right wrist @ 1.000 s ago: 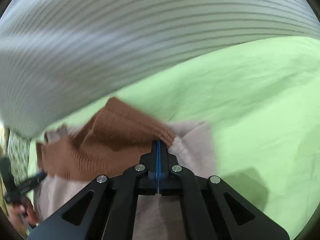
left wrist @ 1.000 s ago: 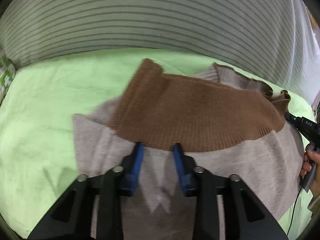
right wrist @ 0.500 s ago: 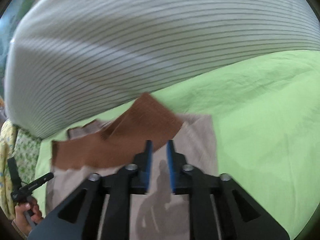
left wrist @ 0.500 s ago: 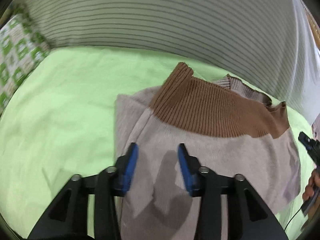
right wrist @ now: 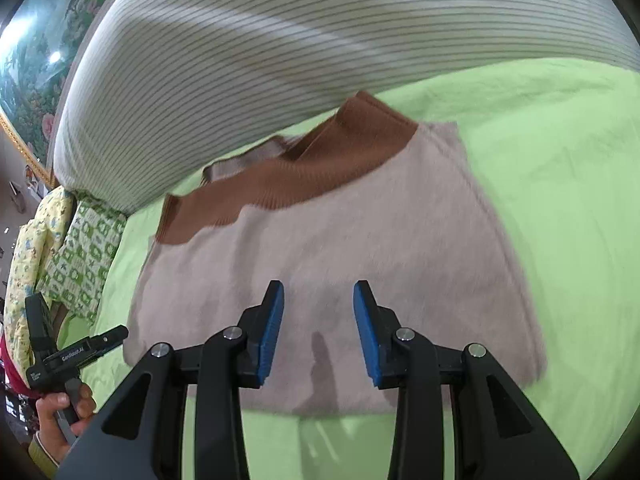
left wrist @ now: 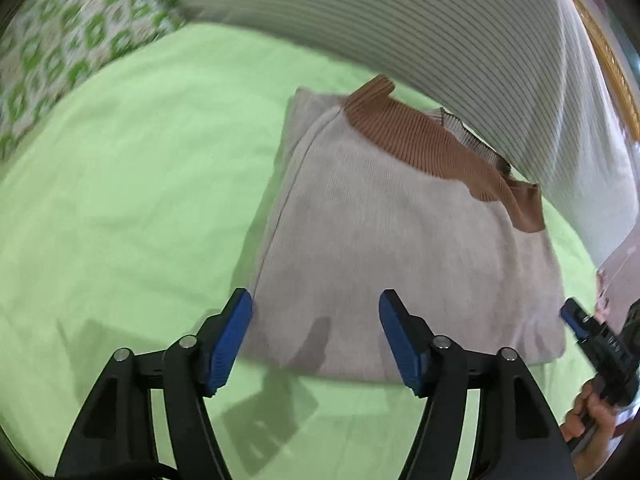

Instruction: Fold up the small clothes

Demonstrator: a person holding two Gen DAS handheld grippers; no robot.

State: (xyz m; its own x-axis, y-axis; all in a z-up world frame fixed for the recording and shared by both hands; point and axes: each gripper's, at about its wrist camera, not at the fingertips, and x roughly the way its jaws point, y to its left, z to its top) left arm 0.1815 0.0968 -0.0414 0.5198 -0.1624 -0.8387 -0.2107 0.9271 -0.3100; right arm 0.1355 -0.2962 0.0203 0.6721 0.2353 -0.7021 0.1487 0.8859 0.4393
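Sweater (left wrist: 400,248): beige, brown ribbed band, folded flat on green bed sheet (left wrist: 120,200), beside striped bedding (left wrist: 400,20) | Left tool (left wrist: 316,336): above near edge, jaws opening wide, empty | Right tool (right wrist: 319,330): above near edge, jaws opening partway, empty

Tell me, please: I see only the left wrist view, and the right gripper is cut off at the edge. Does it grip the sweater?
Observer: No. The right gripper has its jaws opening, with nothing between the pads; the sweater lies flat on the green sheet.
Operator: Is something beside the green patterned pillow?
Observer: Yes, a yellow floral cushion lies against its far side.
Operator: And behind the striped bedding?
Observer: A painted wall scene with trees and flowers.
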